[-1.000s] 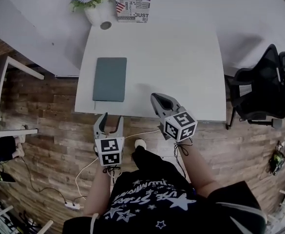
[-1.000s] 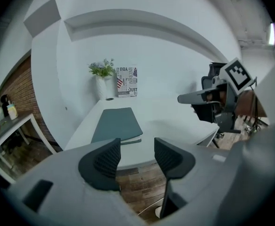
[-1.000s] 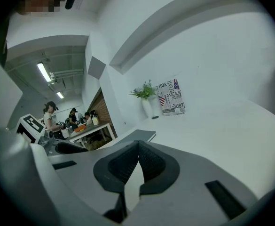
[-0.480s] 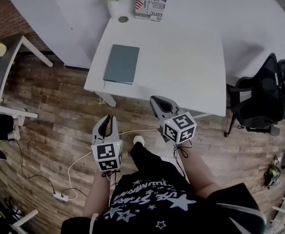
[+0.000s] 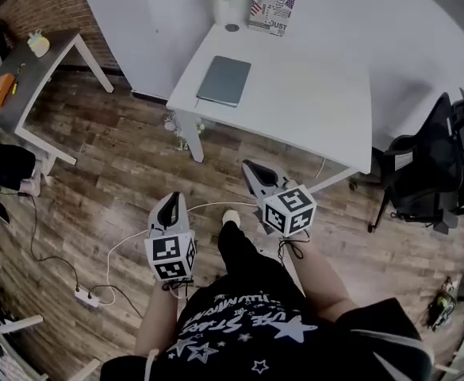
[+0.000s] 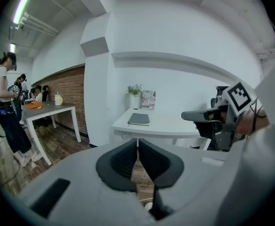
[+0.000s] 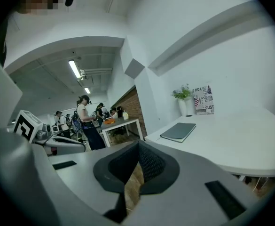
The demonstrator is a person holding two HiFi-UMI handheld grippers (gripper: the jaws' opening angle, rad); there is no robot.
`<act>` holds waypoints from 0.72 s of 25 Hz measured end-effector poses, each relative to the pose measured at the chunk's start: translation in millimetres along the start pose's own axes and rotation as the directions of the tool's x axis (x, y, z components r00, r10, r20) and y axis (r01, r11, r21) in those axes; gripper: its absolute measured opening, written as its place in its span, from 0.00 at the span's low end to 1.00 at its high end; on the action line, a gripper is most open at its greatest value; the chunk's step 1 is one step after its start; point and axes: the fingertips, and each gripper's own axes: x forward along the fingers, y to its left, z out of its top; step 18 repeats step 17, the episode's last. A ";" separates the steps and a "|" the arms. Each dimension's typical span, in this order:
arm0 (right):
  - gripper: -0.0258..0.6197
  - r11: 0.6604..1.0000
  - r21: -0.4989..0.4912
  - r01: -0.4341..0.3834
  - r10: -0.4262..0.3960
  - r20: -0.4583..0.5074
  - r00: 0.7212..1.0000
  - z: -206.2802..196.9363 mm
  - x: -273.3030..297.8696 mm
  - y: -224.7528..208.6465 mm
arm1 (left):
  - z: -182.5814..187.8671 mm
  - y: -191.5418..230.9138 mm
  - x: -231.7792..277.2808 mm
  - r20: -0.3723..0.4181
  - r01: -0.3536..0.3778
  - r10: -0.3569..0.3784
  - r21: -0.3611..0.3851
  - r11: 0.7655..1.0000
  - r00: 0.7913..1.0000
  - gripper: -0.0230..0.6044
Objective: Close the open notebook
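Notebook [image 5: 224,80] lies closed, flat, near table's [image 5: 311,94] far left corner, well apart from you. Light, stiff cover; grip free long edge. Your left gripper [image 5: 171,198] just clenching, nothing between; right gripper [image 5: 247,166] clenched, empty.

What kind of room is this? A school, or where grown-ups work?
Most likely an office or shared workroom: a white desk with a notebook, a black swivel chair beside it, and people standing at another table by a brick wall.
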 end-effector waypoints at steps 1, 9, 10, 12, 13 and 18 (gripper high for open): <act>0.04 1.000 -0.005 -0.011 0.011 0.003 1.000 -2.8 -7.5 14.1 | -6.1 2.1 -16.4 0.002 -0.011 0.011 -0.005 1.000 1.000 0.08; 0.04 0.998 -0.046 -0.039 0.039 0.008 0.999 -24.8 -77.8 93.6 | -41.9 4.7 -120.1 0.025 -0.055 0.056 -0.039 0.998 0.998 0.08; 0.04 0.998 -0.049 -0.034 0.035 0.010 0.999 -27.3 -85.8 97.8 | -43.4 2.6 -127.7 0.031 -0.055 0.056 -0.040 0.998 0.998 0.08; 0.04 0.998 -0.052 -0.024 0.025 0.018 1.000 -31.7 -100.2 104.1 | -44.9 -1.7 -140.0 0.046 -0.056 0.058 -0.040 0.998 0.997 0.08; 0.04 0.998 -0.053 -0.021 0.022 0.020 1.000 -34.2 -106.3 107.1 | -45.6 -3.8 -145.2 0.054 -0.056 0.058 -0.040 0.998 0.997 0.08; 0.04 0.998 -0.056 -0.022 0.023 0.017 1.000 -50.2 -127.2 122.7 | -55.4 -11.2 -165.5 0.072 -0.055 0.058 -0.042 0.998 0.996 0.08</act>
